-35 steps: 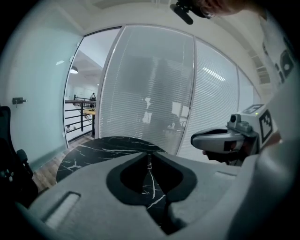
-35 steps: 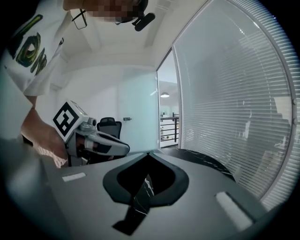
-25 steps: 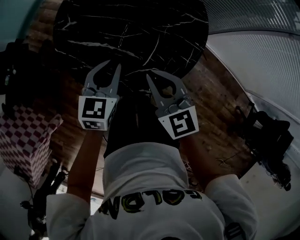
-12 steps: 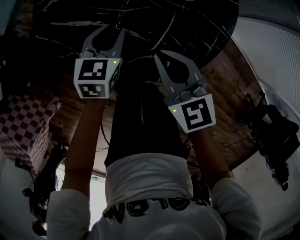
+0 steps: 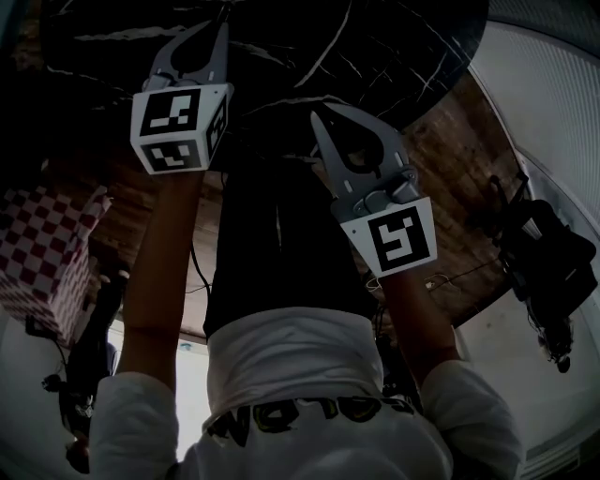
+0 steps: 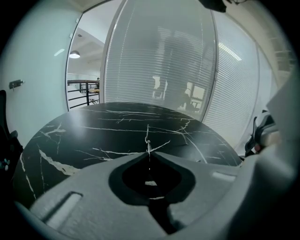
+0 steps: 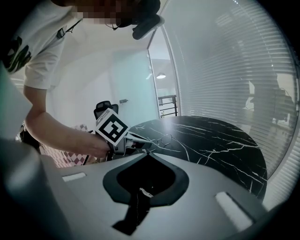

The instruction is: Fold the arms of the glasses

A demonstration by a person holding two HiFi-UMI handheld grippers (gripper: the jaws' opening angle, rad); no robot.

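Thin wire-framed glasses (image 7: pixel 165 138) lie on the round black marble table (image 7: pixel 215 140); I can make them out only in the right gripper view. In that view my left gripper (image 7: pixel 143 139) points at them from the left, its tips close beside the frame. Whether they touch I cannot tell. In the head view the left gripper (image 5: pixel 224 24) reaches over the near part of the table (image 5: pixel 375 47). Its jaws have just closed and are now shut with nothing between them. My right gripper (image 5: pixel 318 116) hangs shut and empty at the table's near edge.
A pink-and-white checkered box (image 5: pixel 47 253) stands on the wooden floor (image 5: pixel 450 159) at the left. Black gear with cables (image 5: pixel 544 253) sits on the right. A curved wall of blinds (image 6: pixel 187 70) runs behind the table. A black chair (image 7: pixel 101 108) stands beyond it.
Both grippers have moved forward and down toward the table. The left jaws stood apart in the earlier frames and are now together. The right jaws stayed together.
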